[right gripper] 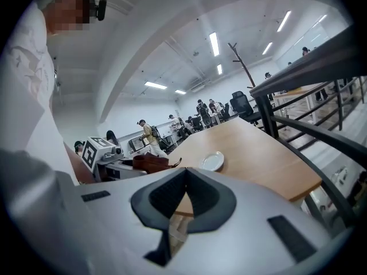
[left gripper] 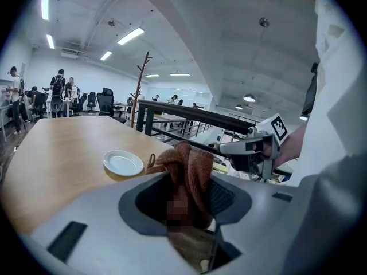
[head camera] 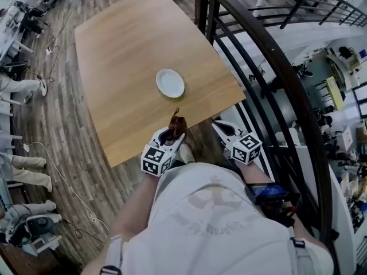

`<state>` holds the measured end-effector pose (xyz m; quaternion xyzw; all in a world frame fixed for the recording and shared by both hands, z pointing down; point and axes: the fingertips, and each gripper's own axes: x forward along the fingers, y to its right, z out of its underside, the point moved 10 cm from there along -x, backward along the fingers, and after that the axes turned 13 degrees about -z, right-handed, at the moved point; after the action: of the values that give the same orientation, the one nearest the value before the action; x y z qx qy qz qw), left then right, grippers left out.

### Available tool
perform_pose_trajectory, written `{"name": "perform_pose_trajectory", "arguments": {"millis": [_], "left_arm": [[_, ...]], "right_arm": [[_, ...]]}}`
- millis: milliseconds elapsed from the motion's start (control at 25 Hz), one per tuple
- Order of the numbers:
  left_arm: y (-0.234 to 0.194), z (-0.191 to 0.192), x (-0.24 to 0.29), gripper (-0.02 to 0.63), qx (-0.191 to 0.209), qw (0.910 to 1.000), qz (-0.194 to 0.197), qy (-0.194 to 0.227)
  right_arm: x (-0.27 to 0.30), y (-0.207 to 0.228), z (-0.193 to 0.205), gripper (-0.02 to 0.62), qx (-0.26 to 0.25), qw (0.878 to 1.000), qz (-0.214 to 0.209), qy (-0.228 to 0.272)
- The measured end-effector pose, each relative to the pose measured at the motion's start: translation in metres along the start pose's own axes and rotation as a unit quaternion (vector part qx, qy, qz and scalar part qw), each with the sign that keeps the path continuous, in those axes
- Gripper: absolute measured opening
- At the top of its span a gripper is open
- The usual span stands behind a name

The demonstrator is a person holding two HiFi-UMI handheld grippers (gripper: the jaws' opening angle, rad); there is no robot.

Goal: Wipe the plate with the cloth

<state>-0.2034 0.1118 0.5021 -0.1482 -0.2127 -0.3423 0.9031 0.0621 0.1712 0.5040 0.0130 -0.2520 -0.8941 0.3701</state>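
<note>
Left gripper [head camera: 171, 136] clamps the brown cloth [left gripper: 187, 168] — right gripper [head camera: 222, 129] closed, empty — well short of the plate [head camera: 170, 83].

The head view looked steeply down from above the person onto the table [head camera: 132, 50], with the plate [head camera: 170, 83] near frame centre. Both gripper views sat low, just off the table's near edge, facing across it. All three shared the plate and table, and the gripper views showed the plate mid-frame.
</note>
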Motion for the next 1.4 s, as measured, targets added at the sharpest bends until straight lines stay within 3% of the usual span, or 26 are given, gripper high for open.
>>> {"name": "perform_pose_trajectory", "arguments": {"millis": [280,680,1160,1400], "left_arm": [[-0.052,-0.002,0.006,0.17,-0.011,0.9999,-0.011,0.0],[-0.086,-0.003,0.003,0.17,-0.017,0.9991,-0.039,0.002],[-0.081,-0.013,-0.018,0.17,0.001,0.9971,-0.068,-0.033],[-0.091,-0.018,0.021,0.17,0.019,0.9935,-0.082,-0.076]], "right_arm": [[0.052,0.012,-0.014,0.014,-0.013,1.0,-0.008,-0.014],[0.091,0.03,-0.03,0.014,-0.022,0.999,-0.019,-0.028],[0.107,0.024,-0.044,0.014,-0.004,0.998,-0.048,-0.047],[0.122,0.065,-0.054,0.014,0.011,0.995,-0.072,-0.065]]}}
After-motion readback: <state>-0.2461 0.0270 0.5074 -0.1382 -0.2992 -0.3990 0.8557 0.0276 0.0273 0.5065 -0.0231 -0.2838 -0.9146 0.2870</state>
